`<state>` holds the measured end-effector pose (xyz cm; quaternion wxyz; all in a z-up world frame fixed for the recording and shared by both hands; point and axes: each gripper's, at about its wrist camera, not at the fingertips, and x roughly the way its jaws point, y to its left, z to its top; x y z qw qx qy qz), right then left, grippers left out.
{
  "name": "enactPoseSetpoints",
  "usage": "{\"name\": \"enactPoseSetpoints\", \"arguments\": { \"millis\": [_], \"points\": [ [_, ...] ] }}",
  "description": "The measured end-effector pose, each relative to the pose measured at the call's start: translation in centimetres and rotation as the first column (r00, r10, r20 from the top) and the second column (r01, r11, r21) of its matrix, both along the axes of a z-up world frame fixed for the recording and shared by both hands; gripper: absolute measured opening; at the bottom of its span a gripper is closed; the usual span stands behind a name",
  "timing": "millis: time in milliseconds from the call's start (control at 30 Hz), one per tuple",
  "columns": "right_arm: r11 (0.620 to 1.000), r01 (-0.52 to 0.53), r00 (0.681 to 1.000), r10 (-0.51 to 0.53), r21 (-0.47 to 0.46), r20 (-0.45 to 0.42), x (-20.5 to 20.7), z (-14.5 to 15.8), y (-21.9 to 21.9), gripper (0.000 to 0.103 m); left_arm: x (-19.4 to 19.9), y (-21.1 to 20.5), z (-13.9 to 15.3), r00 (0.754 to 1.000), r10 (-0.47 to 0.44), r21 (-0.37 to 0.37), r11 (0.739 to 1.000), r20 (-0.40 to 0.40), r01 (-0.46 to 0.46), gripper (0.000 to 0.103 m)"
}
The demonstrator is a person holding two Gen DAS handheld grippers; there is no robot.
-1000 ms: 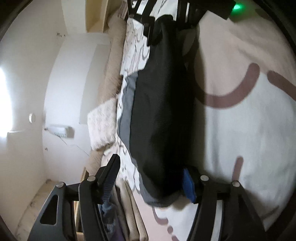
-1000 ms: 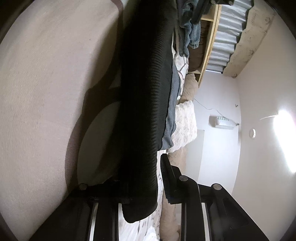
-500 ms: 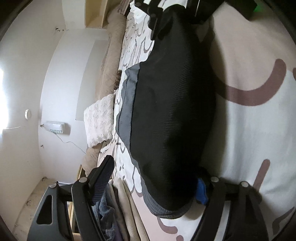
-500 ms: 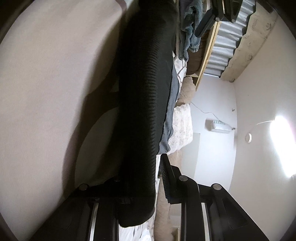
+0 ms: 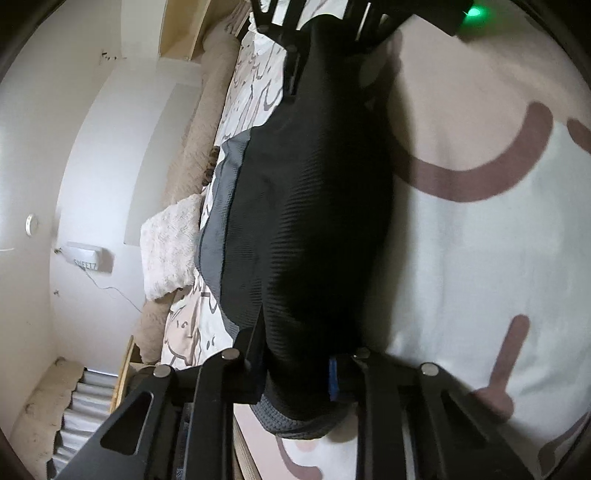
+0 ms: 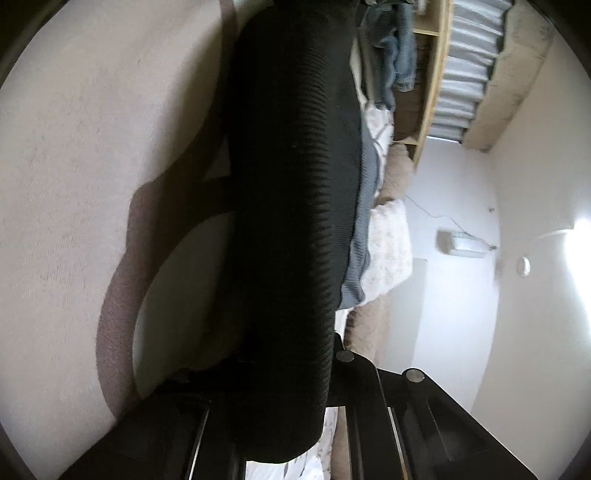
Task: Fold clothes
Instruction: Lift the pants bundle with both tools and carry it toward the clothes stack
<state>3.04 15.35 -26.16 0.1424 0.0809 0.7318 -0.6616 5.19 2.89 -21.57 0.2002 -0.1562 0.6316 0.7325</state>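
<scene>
A black ribbed garment with grey trim (image 5: 310, 206) lies stretched over the patterned bed cover (image 5: 480, 258). My left gripper (image 5: 295, 369) is shut on one end of it, the cloth pinched between the fingers. My right gripper (image 6: 284, 376) is shut on the other end of the garment (image 6: 291, 184); it also shows at the top of the left wrist view (image 5: 325, 33). The garment hangs taut between the two grippers just above the cover.
A fluffy white pillow (image 5: 170, 251) and a beige bolster (image 5: 199, 122) lie along the white wall. Blue jeans (image 6: 399, 55) hang by a wooden shelf (image 6: 432, 92). A small white device (image 5: 88, 256) is mounted on the wall.
Both grippers have closed onto the garment's ends; the left fingers were wide apart before. The garment has been drawn tighter between them.
</scene>
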Motion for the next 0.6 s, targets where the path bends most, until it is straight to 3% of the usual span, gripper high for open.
{"name": "enactPoseSetpoints", "arguments": {
  "millis": [167, 300, 433, 600],
  "points": [
    [0.998, -0.026, 0.998, 0.024, 0.051, 0.052, -0.3, 2.5, -0.2, 0.006, -1.2, -1.1, 3.3, 0.999, 0.011, 0.019, 1.0, -0.03, -0.01, 0.022],
    [0.999, -0.013, 0.999, 0.011, 0.031, 0.053, -1.6, 7.8, -1.5, 0.005, -3.7, -2.3, 8.3, 0.996, 0.077, 0.096, 0.993, -0.042, -0.073, 0.021],
    [1.0, 0.009, 1.0, -0.009, 0.001, 0.008, -4.3, 14.3, -3.9, 0.005, -6.8, -4.5, 14.8, 0.981, 0.184, 0.217, 0.962, -0.068, -0.165, 0.021],
    [0.999, 0.0, 0.993, -0.006, -0.053, -0.119, -8.1, 22.6, -8.0, 0.005, -9.8, -8.4, 23.5, 0.939, 0.313, 0.357, 0.901, -0.143, -0.246, 0.021]
  ]
}}
